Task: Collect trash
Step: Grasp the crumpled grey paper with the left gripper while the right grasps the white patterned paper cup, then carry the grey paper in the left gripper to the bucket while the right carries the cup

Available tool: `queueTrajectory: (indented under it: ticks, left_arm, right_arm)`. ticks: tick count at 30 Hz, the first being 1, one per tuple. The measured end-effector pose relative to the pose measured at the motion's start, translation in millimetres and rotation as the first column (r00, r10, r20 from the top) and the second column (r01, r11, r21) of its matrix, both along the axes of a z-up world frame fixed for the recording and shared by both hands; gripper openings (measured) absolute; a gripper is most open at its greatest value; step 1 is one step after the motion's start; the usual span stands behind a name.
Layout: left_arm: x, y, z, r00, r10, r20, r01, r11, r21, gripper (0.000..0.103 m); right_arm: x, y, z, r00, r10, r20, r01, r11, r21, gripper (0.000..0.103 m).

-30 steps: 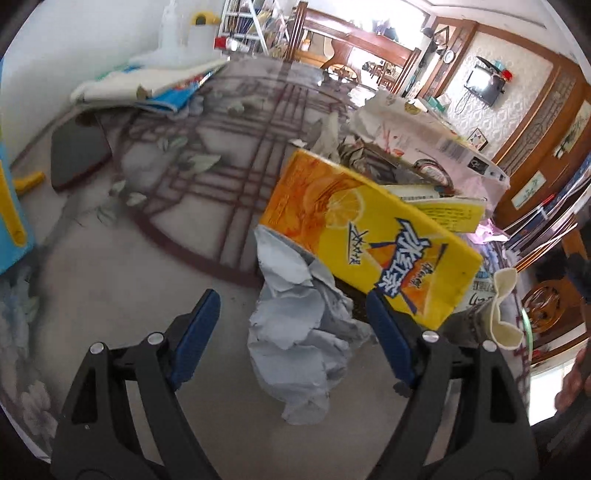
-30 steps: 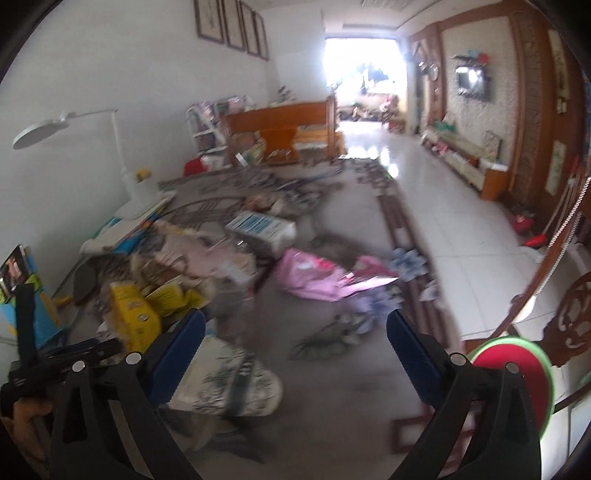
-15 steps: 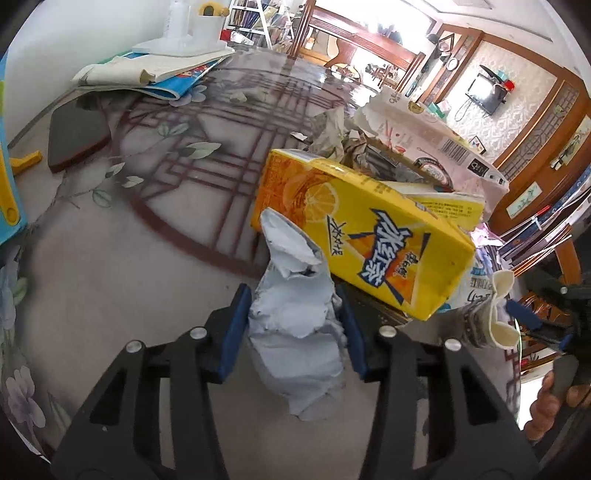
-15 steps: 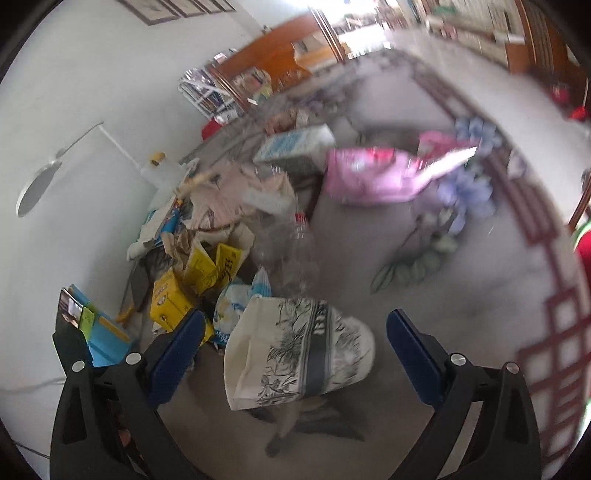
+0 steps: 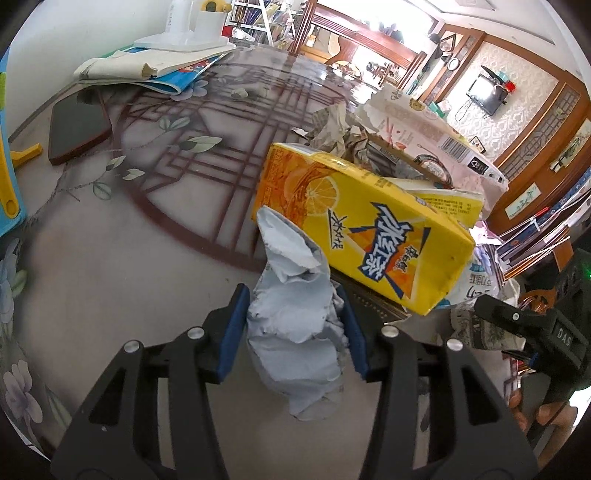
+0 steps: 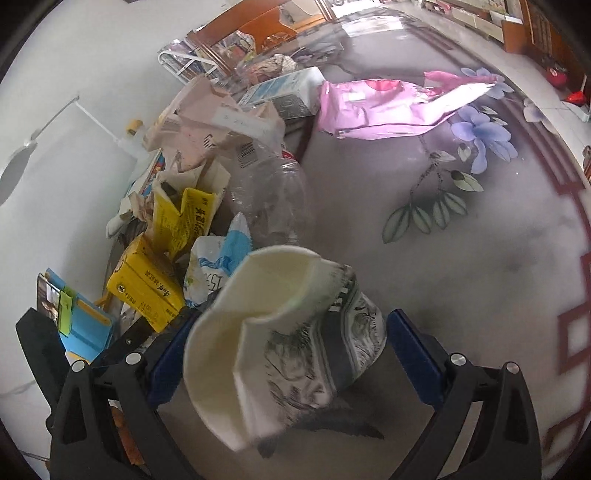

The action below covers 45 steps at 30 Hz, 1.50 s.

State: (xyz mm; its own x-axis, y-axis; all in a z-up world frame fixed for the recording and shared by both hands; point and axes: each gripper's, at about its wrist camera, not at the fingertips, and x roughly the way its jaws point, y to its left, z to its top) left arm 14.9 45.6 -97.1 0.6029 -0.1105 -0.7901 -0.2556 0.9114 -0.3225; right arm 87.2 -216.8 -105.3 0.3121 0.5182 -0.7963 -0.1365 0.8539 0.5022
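My left gripper (image 5: 293,328) is shut on a crumpled pale grey paper (image 5: 295,314), which stands between its blue pads just in front of a yellow lemon-tea carton (image 5: 362,236). My right gripper (image 6: 288,350) is open around a crushed white paper cup (image 6: 280,343) with a grey printed pattern; the cup lies on its side between the fingers, its mouth towards me. Whether the pads touch it I cannot tell. The yellow carton (image 6: 146,288) also shows at the left in the right wrist view. The right gripper's fingers (image 5: 513,317) appear at the right edge of the left wrist view.
A trash pile sits on the flowered glass table (image 6: 461,258): clear plastic bottle (image 6: 273,195), pink bag (image 6: 388,107), milk carton (image 6: 284,90), pinkish box (image 5: 432,136), crumpled paper (image 5: 340,129). A phone (image 5: 77,129), books (image 5: 147,70) and a lamp base (image 5: 184,33) lie far left.
My left gripper has shut on the grey paper and lifted it slightly. My right gripper has swung down to the cup, which now lies between its fingers.
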Motion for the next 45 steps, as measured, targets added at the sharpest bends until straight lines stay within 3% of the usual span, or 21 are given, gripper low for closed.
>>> queueTrajectory:
  ticks: [5, 10, 17, 22, 33, 45]
  left_arm:
    - [1, 1, -2, 1.0, -0.001, -0.006, 0.001, 1.0, -0.007, 0.05]
    - [2, -2, -2, 1.0, -0.013, -0.008, 0.013, 1.0, 0.008, 0.05]
    - [-1, -5, 0, 1.0, -0.009, 0.005, 0.009, 1.0, 0.024, 0.048]
    - [-4, -7, 2, 1.0, -0.004, 0.015, 0.003, 0.998, 0.057, 0.047]
    - [-9, -23, 12, 0.998, -0.052, 0.042, 0.047, 0.991, 0.123, 0.047]
    - [-20, -51, 39, 0.989, -0.119, 0.084, 0.115, 0.992, 0.055, 0.046]
  right_arm:
    - [3, -7, -2, 0.999, -0.025, -0.022, 0.026, 0.999, 0.032, 0.095]
    - [1, -2, 0, 1.0, -0.001, -0.006, 0.002, 1.0, 0.006, 0.093]
    - [-9, 4, 24, 0.991, 0.047, 0.128, -0.044, 0.999, -0.028, 0.051]
    - [-10, -4, 32, 0.988, 0.019, 0.156, -0.02, 1.0, 0.009, 0.039]
    - [-10, -23, 50, 0.981, -0.045, 0.188, 0.032, 0.997, 0.075, 0.034]
    - [-17, -33, 70, 0.96, -0.062, 0.272, 0.045, 0.997, 0.067, 0.033]
